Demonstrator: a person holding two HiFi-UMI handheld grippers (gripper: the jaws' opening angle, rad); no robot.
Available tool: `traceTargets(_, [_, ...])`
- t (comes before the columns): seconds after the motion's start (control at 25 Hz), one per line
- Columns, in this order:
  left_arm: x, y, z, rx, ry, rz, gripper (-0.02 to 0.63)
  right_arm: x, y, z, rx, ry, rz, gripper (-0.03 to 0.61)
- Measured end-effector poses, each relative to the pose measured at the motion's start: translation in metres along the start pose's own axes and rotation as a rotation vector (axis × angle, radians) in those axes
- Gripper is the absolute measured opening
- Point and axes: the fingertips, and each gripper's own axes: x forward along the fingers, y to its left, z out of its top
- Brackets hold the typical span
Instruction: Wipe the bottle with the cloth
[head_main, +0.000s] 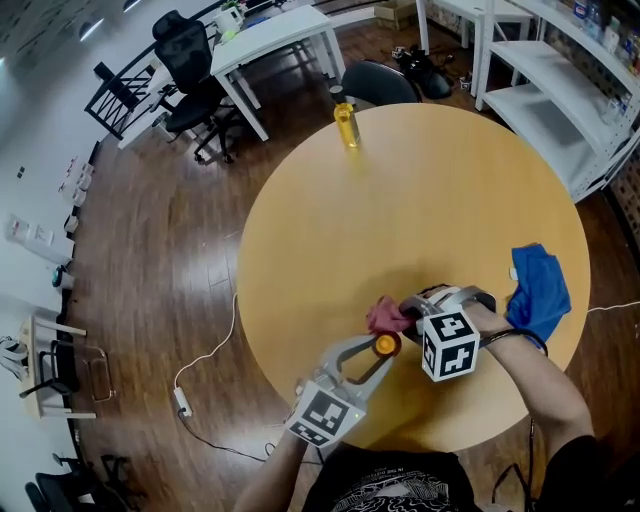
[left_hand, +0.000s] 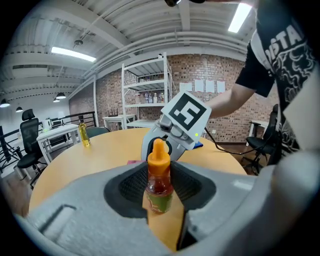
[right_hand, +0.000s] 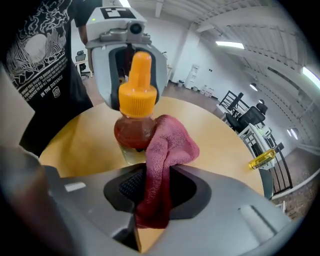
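A small bottle (left_hand: 159, 185) with an orange cap and reddish liquid stands upright between the jaws of my left gripper (left_hand: 159, 194), which is shut on its body. In the head view the bottle's cap (head_main: 386, 345) shows near the front edge of the round wooden table (head_main: 330, 230). My right gripper (right_hand: 155, 192) is shut on a dark pink cloth (right_hand: 162, 165). The cloth's bunched upper end lies against the side of the bottle (right_hand: 131, 127). From above, the cloth (head_main: 388, 316) sits just beyond the cap, with the right gripper (head_main: 412, 312) angled down beside it.
A tall yellow bottle (head_main: 346, 124) stands at the table's far edge. A blue cloth (head_main: 538, 292) lies at the right edge. Office chairs (head_main: 190, 70), white desks (head_main: 275, 35) and shelving (head_main: 560, 80) stand around the table.
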Motion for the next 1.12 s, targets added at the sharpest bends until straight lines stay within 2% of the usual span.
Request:
traceTargets(0.16, [0.002, 0.002, 0.0, -0.002, -0.001, 0.002, 0.14, 0.023, 0.006, -0.014, -0.006, 0.028, 0.026, 0.104])
traceTargets(0.4, [0.001, 0.003, -0.001, 0.0, 0.002, 0.0, 0.14, 0.038, 0.016, -0.026, -0.007, 0.069, 0.015, 0.106])
traceTargets(0.52, [0.0, 0.003, -0.001, -0.005, 0.002, 0.001, 0.14, 0.037, 0.013, -0.033, 0.06, 0.084, -0.011, 0.106])
traceTargets(0.6, [0.001, 0.003, -0.002, -0.007, 0.003, 0.0, 0.14, 0.03, 0.002, -0.039, 0.207, 0.053, -0.057, 0.106])
traceTargets(0.72, [0.0, 0.004, -0.002, -0.007, 0.002, 0.002, 0.14, 0.011, -0.013, -0.041, 0.606, -0.11, -0.124, 0.106])
traceTargets(0.84, [-0.001, 0.005, -0.002, -0.01, -0.002, 0.005, 0.14, 0.003, 0.003, -0.035, 0.969, -0.293, -0.107, 0.106])
traceTargets(1.0, [-0.001, 0.006, -0.002, -0.017, -0.005, 0.006, 0.14, 0.008, 0.041, -0.024, 1.278, -0.417, -0.047, 0.106])
traceTargets(1.12, [-0.002, 0.007, -0.001, -0.018, -0.006, 0.004, 0.14, 0.005, 0.057, -0.009, 1.445, -0.525, -0.016, 0.106])
